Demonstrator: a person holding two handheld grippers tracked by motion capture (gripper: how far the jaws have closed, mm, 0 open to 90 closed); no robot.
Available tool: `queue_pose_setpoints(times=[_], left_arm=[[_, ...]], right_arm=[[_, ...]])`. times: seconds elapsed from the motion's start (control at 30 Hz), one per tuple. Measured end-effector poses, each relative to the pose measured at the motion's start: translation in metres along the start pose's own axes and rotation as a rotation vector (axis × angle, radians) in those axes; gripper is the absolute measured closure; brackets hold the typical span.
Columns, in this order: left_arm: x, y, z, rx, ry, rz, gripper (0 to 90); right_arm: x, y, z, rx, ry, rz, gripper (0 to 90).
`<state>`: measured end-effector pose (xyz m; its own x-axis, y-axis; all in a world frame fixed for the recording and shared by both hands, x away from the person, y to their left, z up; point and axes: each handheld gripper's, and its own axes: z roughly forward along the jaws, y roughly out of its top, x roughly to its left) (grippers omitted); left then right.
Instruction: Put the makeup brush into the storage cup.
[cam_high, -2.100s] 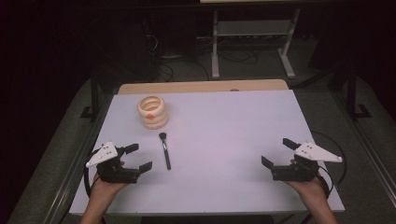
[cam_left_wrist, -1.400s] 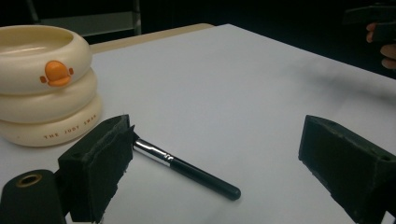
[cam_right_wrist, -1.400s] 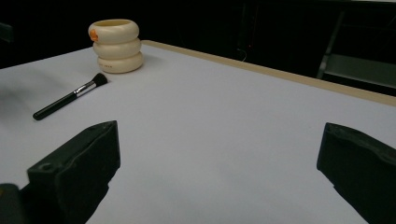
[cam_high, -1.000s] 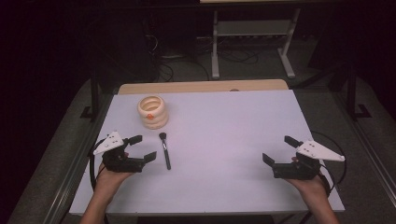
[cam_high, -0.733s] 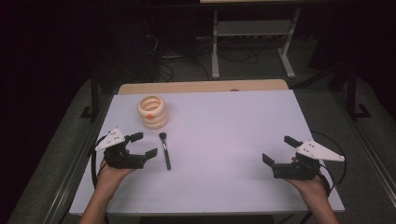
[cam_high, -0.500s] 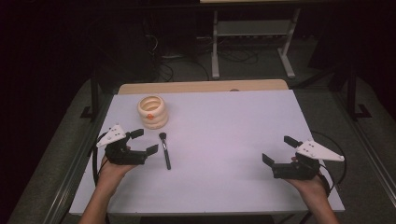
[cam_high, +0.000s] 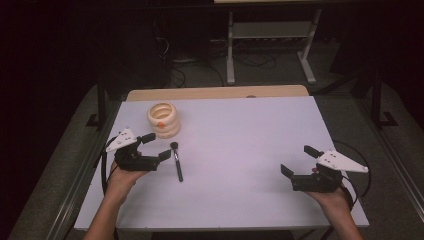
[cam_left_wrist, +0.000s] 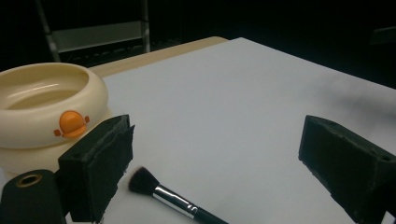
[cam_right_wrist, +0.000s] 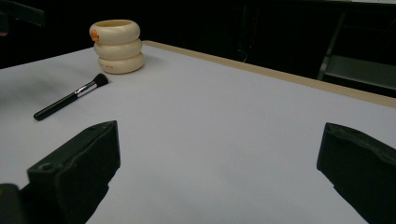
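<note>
My left tool (cam_high: 156, 147) gapes wide, empty, just beside the makeup brush (cam_high: 177, 161) lying near the cream ringed cup (cam_high: 163, 119). I'd straddle its handle squarely before closing.

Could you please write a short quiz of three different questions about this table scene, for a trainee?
1. True or false: the left gripper is shut on the makeup brush.
2. Which end of the brush points toward the cream ringed container: A) bristles, B) handle tip?
3. Fill in: the right gripper is open and holds ____.

Key
1. False. Its jaws stand open and the brush lies on the table beside them.
2. A. The bristle end lies nearer the container.
3. Nothing; bare table shows between its jaws in the right gripper view.
</note>
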<state>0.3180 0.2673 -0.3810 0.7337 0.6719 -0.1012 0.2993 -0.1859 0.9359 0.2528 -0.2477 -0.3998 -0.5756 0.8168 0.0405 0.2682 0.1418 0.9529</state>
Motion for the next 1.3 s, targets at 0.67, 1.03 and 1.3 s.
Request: queue_pose_setpoints(times=[0.67,1.03,1.3], left_arm=[[0.004,0.01,0.02,0.024,-0.001,0.022,9.4],[0.006,0.015,0.028,0.036,0.001,0.032,9.3],[0.007,0.019,0.034,0.038,-0.003,0.04,9.3]], right_arm=[[-0.003,0.0,0.0,-0.007,-0.007,0.008,0.0],[-0.003,0.0,0.0,-0.007,-0.007,0.007,0.0],[-0.003,0.0,0.0,-0.003,-0.004,0.009,0.0]])
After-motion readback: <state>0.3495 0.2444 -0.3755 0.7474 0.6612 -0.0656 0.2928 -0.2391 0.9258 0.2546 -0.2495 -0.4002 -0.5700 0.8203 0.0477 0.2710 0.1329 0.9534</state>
